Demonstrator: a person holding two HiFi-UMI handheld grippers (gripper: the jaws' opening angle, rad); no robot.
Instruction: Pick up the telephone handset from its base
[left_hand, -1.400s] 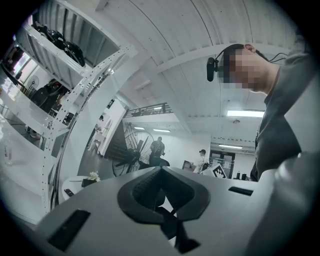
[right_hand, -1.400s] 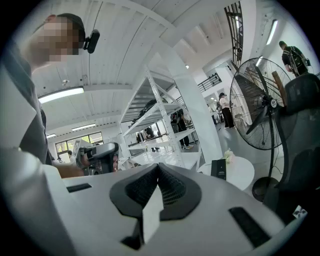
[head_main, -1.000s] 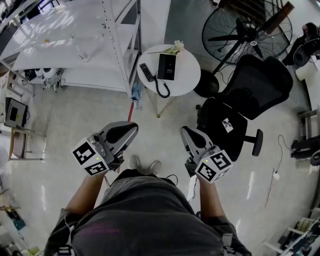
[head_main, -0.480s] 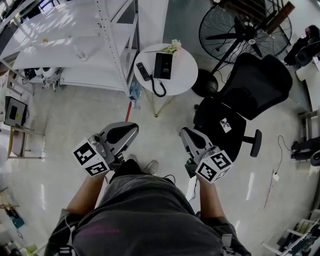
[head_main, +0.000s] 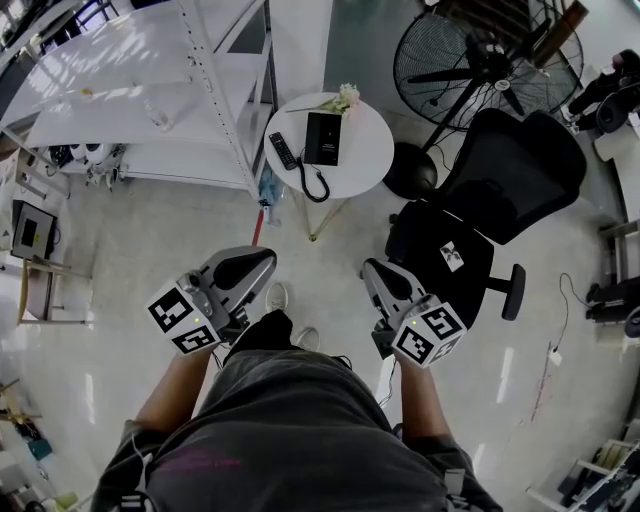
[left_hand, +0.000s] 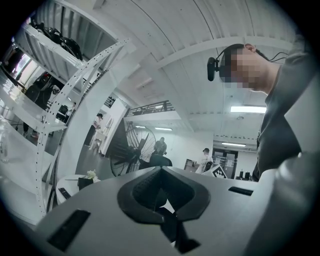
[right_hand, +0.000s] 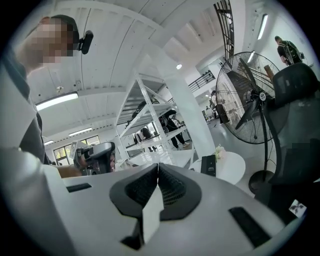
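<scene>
Telephone handset (head_main: 314, 136) rests on its base (head_main: 330, 142) on the round white desk (head_main: 370, 152), well apart from the left claw (head_main: 262, 260) and right claw (head_main: 372, 266), both closed together and empty.

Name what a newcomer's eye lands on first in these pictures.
The left gripper and right gripper dominate the foreground of the head view, both shut and empty. Beyond them stands a small round white table bearing the black telephone, with a large fan and a black office chair to its right.
</scene>
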